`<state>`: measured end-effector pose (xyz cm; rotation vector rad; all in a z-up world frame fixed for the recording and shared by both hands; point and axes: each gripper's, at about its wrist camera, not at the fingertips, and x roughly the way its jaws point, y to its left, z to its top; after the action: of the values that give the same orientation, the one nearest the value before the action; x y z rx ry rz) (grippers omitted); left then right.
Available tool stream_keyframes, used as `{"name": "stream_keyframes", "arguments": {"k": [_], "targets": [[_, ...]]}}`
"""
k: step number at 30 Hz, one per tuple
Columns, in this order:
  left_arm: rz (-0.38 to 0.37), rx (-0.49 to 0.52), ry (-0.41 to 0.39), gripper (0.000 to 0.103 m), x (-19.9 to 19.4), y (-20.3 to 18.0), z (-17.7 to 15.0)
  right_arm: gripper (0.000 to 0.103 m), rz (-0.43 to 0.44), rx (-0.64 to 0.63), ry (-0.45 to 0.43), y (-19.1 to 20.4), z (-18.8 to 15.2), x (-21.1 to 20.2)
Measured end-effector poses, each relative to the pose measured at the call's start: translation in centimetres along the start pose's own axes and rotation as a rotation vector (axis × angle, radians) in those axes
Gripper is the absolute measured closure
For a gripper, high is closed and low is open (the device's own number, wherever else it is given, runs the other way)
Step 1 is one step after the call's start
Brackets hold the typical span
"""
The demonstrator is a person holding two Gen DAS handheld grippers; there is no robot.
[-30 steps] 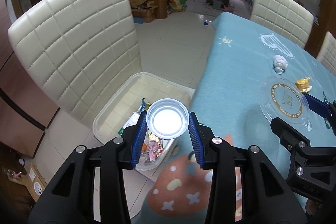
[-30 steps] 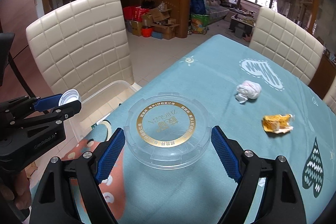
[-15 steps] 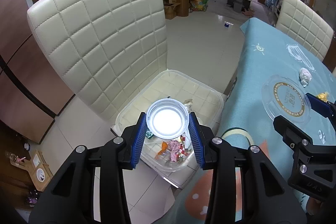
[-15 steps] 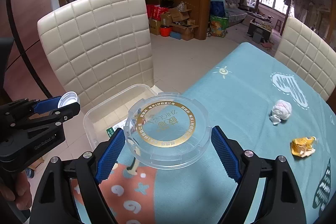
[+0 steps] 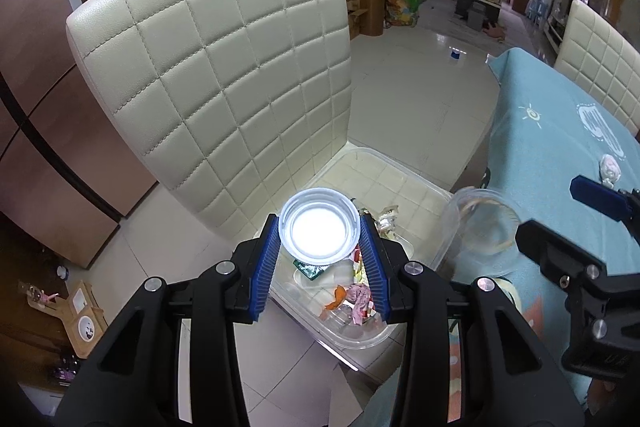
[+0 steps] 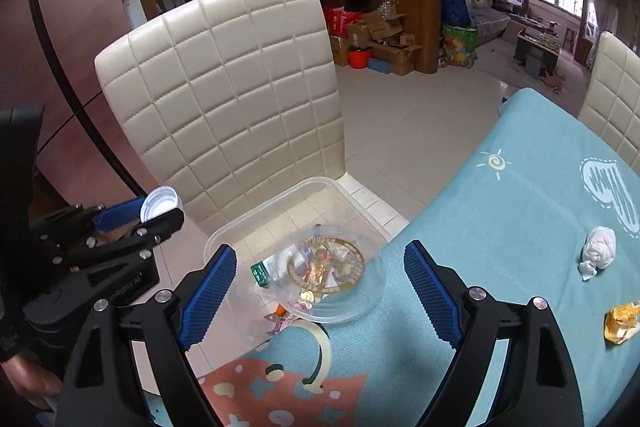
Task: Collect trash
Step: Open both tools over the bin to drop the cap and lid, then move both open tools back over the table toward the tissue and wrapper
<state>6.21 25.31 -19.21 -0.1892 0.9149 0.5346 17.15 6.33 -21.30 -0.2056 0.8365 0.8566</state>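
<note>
My left gripper (image 5: 319, 223) is shut on a small white round lid (image 5: 319, 233) and holds it over a clear plastic bin (image 5: 404, 169) that has several bits of trash in it. The bin stands on a cream chair seat. My right gripper (image 6: 320, 249) hangs at the table's edge with its jaws opening. Between them a clear round lid with a gold ring (image 6: 326, 267) is blurred and tilted, clear of both pads, over the bin's near rim. A crumpled white tissue (image 6: 598, 253) and a yellow wrapper (image 6: 622, 321) lie on the table.
The quilted cream chair back (image 5: 224, 87) rises just behind the bin. The table with the blue cloth (image 6: 500, 227) fills the right side, and another cream chair (image 6: 616, 99) stands at its far end. Tiled floor lies beyond, with boxes by a wooden cabinet (image 6: 384, 39).
Both grippers moved left, from over the table to over the bin. The clear gold-ringed lid has left the right gripper's pads and is tipping down toward the bin. The left gripper still grips the white lid.
</note>
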Motion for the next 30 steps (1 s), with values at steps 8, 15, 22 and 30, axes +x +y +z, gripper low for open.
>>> {"name": "stream_keyframes", "arguments": {"k": [8,15,22,30], "targets": [[-0.020,0.036,0.020,0.061,1.0,-2.5,0.2,0.019,-0.029,0.079,0.040,-3.4,-1.6,0.2],[-0.022,0.074,0.010,0.061,0.9,-4.4,0.6,0.019,-0.078,0.097,0.041,-5.0,-2.6,-0.3],[-0.006,0.071,-0.002,0.059,0.8,-4.5,1.3,0.019,-0.082,0.070,0.005,-4.7,-2.6,-1.1],[0.041,0.033,-0.046,0.007,0.1,-4.2,1.3,0.019,-0.085,0.049,-0.022,-4.5,-1.9,-1.6]]}}
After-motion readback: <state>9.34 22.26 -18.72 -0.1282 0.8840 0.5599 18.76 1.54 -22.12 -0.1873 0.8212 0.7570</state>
